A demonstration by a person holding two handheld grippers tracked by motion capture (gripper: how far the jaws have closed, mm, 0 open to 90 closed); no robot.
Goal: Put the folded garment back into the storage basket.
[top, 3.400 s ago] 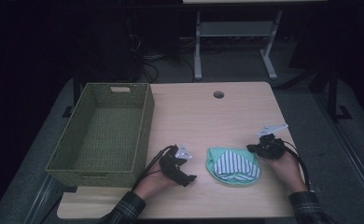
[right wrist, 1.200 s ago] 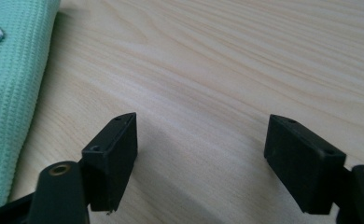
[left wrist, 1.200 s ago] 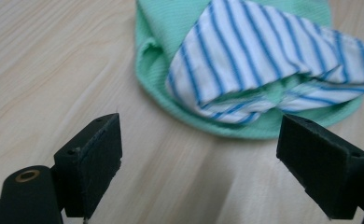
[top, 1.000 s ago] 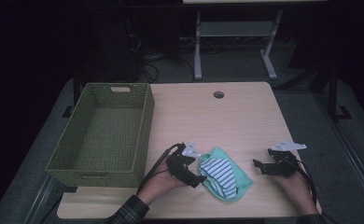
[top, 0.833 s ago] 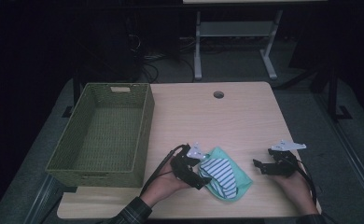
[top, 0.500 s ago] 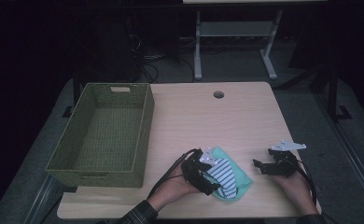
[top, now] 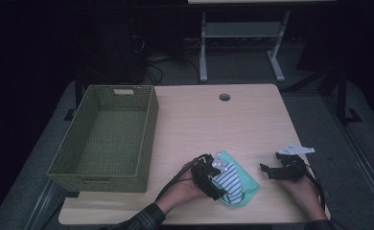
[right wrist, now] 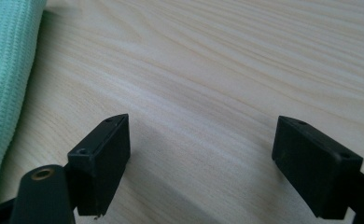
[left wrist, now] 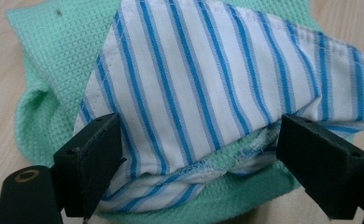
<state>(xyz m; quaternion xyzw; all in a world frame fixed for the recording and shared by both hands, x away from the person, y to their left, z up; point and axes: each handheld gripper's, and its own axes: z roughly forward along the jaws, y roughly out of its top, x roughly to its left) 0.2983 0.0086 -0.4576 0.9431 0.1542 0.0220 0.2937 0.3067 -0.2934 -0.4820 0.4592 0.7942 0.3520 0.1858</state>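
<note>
Mint-green waffle-knit cloth [top: 245,184] with a blue-and-white striped cloth [top: 228,178] folded on top sits on the light wood table [top: 214,120], near the front edge, between the two hands. High view: left gripper [top: 213,178] is at the bundle's left edge, on the fabric; right gripper [top: 267,170] rests on the table just right of the bundle, apart from it, grey plate on top. Green woven basket [top: 106,136] stands at the table's left side, well clear of the cloth.

Left gripper view: jaws wide apart, striped cloth [left wrist: 208,84] and its folded hem lie between them, green cloth [left wrist: 63,51] underneath and behind. Left pad looks to be against the striped edge, right pad just beside the hem; no pinch visible, fabric not squeezed.

Right gripper view: jaws wide open over bare wood [right wrist: 227,70], nothing between them. Green cloth edge [right wrist: 5,65] is at the far left, outside the jaws, not touched.
</note>
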